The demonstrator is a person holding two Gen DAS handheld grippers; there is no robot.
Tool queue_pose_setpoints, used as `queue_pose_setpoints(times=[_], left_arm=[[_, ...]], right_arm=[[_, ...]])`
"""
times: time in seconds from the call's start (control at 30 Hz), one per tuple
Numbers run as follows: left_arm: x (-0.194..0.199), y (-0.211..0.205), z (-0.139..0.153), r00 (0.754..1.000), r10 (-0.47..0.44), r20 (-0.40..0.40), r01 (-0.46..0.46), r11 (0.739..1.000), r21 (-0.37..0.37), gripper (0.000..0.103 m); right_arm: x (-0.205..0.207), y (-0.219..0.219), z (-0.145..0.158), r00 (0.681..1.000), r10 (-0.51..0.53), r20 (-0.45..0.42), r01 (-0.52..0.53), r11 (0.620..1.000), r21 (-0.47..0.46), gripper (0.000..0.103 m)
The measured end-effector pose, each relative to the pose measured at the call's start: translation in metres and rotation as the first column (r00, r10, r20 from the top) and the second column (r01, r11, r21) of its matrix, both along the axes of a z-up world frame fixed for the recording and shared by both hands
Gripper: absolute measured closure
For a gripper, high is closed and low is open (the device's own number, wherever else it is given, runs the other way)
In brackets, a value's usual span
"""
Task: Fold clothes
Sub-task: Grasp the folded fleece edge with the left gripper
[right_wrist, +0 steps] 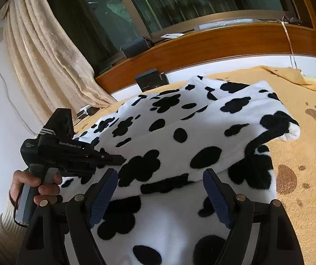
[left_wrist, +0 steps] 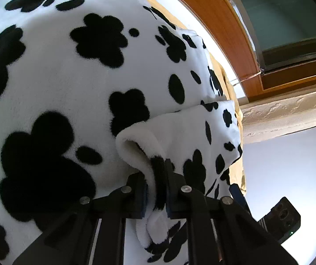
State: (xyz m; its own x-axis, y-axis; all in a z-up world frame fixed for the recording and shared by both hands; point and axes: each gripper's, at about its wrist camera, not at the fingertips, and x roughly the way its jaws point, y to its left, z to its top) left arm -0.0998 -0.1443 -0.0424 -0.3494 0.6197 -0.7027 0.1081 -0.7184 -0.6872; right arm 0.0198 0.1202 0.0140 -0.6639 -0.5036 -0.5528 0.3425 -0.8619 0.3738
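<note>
A white fleece garment with black cow spots fills the left wrist view. My left gripper is shut on a rolled edge of it, and the fabric bunches between the two pads. In the right wrist view the same garment lies folded in layers on a tan blanket. My right gripper hangs open just above its near part, blue pads wide apart, with a fold edge running between them. The left gripper shows at the left, held by a hand, its tip at the garment's left edge.
The tan blanket with brown paw prints spreads out to the right. Behind it run a wooden ledge and a window. A cream curtain hangs at the left, and a dark box sits at the blanket's far edge.
</note>
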Motion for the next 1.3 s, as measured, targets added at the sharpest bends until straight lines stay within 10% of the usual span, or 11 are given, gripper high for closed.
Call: queue_pose_setpoints(times=[0.23,0.5,0.9,1.07,1.17,1.3], left_arm=[[-0.025,0.004,0.058,0.983,-0.013,-0.182,-0.001,0.997,-0.073,0.092],[-0.052,-0.035,0.134,0.9,0.052,-0.433,-0.143,0.973,-0.18,0.092],[-0.066,-0.103,0.038,0.96,0.201,-0.196,-0.24,0.95,-0.199,0.092],[-0.066,-0.112,0.023,0.96,0.21,-0.185,-0.242,0.956,-0.168,0.089],[-0.066,-0.114,0.02,0.959,0.214,-0.186,-0.244,0.957,-0.159,0.089],[-0.065,-0.117,0.012,0.959,0.228,-0.167,-0.253,0.956,-0.15,0.085]], right_arm=[[0.002,0.005,0.002,0.999,-0.032,-0.018,0.032,0.999,-0.012,0.022],[0.001,0.01,0.003,0.999,-0.047,-0.021,0.047,0.999,-0.017,0.022],[-0.012,0.035,-0.004,0.992,-0.12,0.047,0.124,0.989,-0.085,0.022],[-0.022,0.048,0.034,0.982,-0.172,-0.079,0.183,0.968,0.169,0.022],[-0.035,0.042,0.045,0.968,-0.112,-0.224,0.2,0.885,0.42,0.022],[-0.079,0.035,0.015,0.992,-0.043,-0.121,0.107,0.802,0.588,0.022]])
